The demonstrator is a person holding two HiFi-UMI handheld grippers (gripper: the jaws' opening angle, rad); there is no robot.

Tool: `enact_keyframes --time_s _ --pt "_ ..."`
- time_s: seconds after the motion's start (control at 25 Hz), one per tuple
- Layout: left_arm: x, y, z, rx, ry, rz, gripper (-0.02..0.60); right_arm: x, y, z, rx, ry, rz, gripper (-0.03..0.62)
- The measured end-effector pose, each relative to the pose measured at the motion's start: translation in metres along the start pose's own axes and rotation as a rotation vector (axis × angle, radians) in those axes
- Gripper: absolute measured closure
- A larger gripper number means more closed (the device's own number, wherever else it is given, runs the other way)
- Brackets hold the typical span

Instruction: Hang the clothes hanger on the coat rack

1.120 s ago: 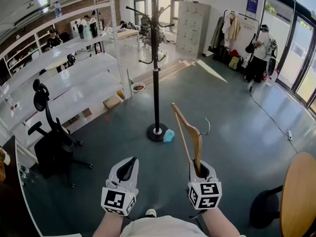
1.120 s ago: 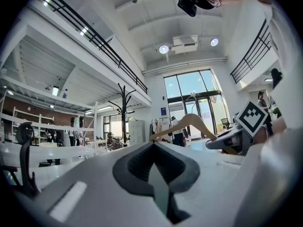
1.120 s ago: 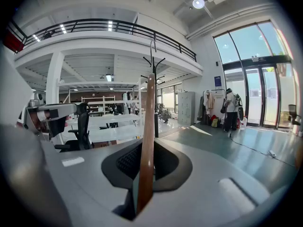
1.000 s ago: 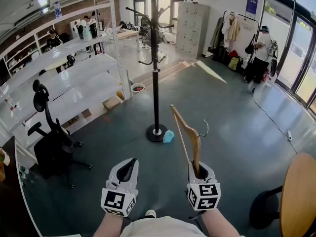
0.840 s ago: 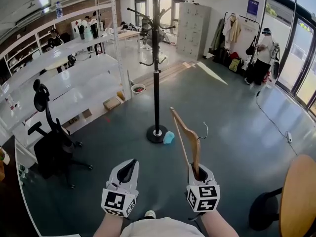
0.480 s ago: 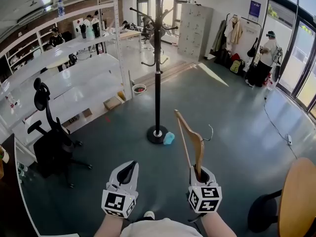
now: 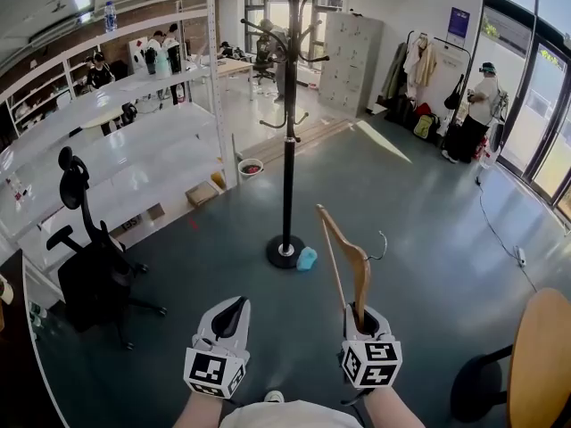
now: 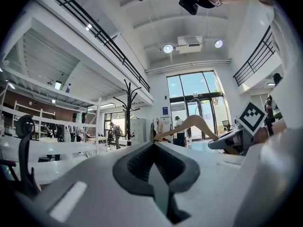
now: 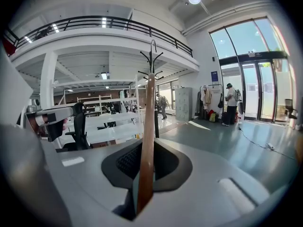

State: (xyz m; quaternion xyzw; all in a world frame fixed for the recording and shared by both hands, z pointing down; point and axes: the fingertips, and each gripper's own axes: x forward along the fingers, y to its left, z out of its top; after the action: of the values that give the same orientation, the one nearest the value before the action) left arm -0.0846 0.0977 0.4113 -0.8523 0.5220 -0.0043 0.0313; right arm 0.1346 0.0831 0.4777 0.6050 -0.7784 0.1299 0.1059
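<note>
A wooden clothes hanger (image 7: 347,259) with a metal hook (image 7: 381,246) stands upright out of my right gripper (image 7: 363,317), which is shut on its lower end. In the right gripper view the hanger (image 9: 147,141) rises as a brown bar between the jaws, in line with the coat rack (image 9: 155,93) behind it. The black coat rack (image 7: 289,123) stands on the grey floor ahead, its round base (image 7: 285,251) a little beyond the hanger. My left gripper (image 7: 228,317) is shut and holds nothing. The left gripper view shows the hanger (image 8: 189,126) to the right and the coat rack (image 8: 128,111) far off.
A light blue object (image 7: 306,259) lies beside the rack's base. A black office chair (image 7: 85,261) stands at the left beside white shelving (image 7: 107,141). A wooden round chair (image 7: 537,355) is at the right edge. A person (image 7: 475,114) stands by the glass doors, near hung coats (image 7: 415,61).
The view has tilted up a little, so the coat rack's top hooks now show. Both grippers sit slightly lower in the picture. The hanger stays held in the right gripper.
</note>
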Motion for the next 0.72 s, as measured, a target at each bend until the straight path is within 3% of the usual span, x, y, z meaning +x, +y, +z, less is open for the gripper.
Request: enact_keyframes --time_s 0.48,0.72 --pt "-0.004 0.073 -0.016 -0.031 0.014 0.036 0.581 0.041 0.032 0.015 0.000 -0.003 -0.035 0.537" --pt "0.021 0.094 -0.028 -0.043 0.023 0.051 0.581 0.074 0.028 0.020 0.005 0.001 -0.029 0.537"
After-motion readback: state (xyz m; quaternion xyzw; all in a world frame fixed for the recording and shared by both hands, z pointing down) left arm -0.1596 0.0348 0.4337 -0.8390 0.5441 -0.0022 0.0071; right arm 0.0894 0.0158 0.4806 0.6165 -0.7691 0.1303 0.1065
